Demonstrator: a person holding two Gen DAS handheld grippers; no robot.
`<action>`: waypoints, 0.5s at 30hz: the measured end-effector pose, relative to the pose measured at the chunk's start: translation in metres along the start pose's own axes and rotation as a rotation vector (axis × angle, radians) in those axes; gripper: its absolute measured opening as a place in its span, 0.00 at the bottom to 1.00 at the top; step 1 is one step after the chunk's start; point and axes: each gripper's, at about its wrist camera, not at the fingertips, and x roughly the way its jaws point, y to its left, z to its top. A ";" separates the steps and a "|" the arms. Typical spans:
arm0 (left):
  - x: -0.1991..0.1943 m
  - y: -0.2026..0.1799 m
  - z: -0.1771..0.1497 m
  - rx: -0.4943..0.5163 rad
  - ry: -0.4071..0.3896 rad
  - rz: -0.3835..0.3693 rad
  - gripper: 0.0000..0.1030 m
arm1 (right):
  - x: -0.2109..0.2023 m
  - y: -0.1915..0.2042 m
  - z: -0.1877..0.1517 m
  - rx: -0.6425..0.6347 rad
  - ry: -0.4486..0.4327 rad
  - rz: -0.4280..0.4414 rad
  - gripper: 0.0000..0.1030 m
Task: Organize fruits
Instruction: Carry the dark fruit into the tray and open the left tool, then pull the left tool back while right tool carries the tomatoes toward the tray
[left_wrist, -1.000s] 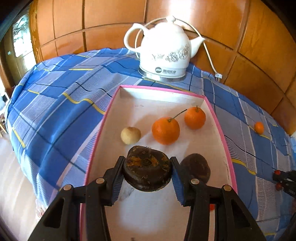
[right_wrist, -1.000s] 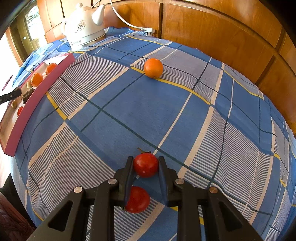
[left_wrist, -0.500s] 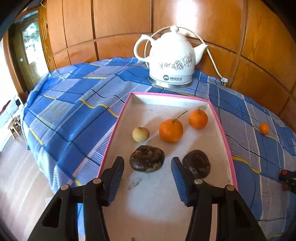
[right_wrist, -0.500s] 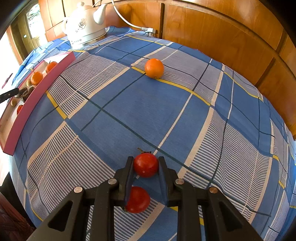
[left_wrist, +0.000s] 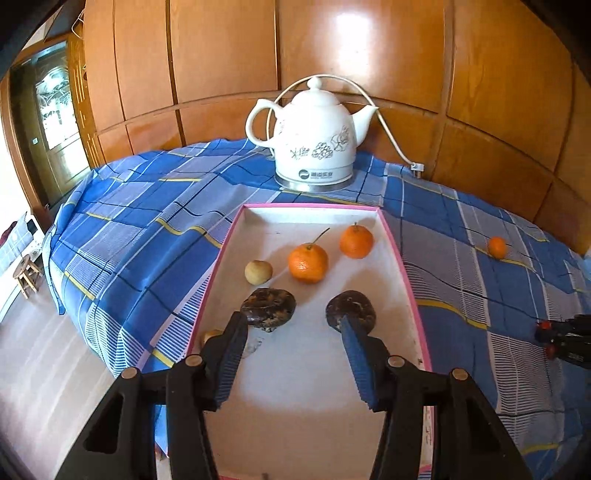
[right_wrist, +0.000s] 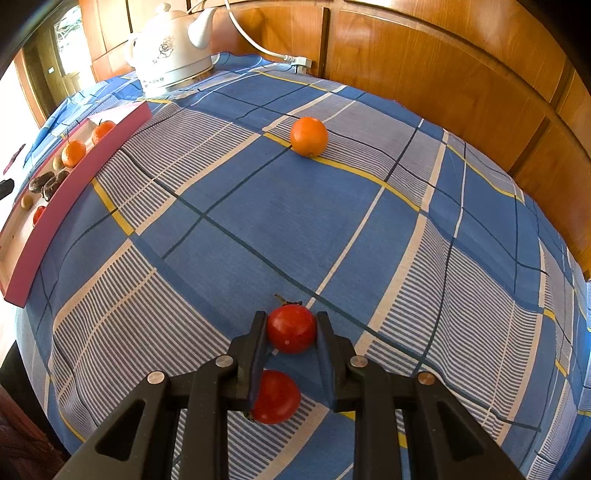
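Gripping tomato (right_wrist: 291, 328), right tongs (right_wrist: 291, 334), left tongs (left_wrist: 291, 338) parted

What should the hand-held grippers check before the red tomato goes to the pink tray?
1. Right hand-held gripper closed on the round red tomato: ok.
2. Second red tomato lies under the left finger; touching or not: cannot tell.
3. Left hand-held gripper open and empty: ok.
4. Bare floor in the pink-rimmed white tray for the tomato: ok.
5. Dark wrinkled fruit resting in the tray: ok.
6. Round orange out on the blue checked cloth, not yet in the tray: not ok.
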 end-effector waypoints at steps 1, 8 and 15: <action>-0.001 -0.001 0.000 0.002 0.000 -0.003 0.52 | 0.000 0.001 0.000 -0.001 0.000 -0.001 0.24; -0.003 -0.002 -0.003 0.005 0.000 -0.016 0.52 | 0.000 0.001 0.000 -0.010 0.007 -0.005 0.24; -0.006 -0.001 -0.004 0.006 -0.006 -0.017 0.52 | 0.002 0.003 0.003 -0.015 0.023 -0.023 0.24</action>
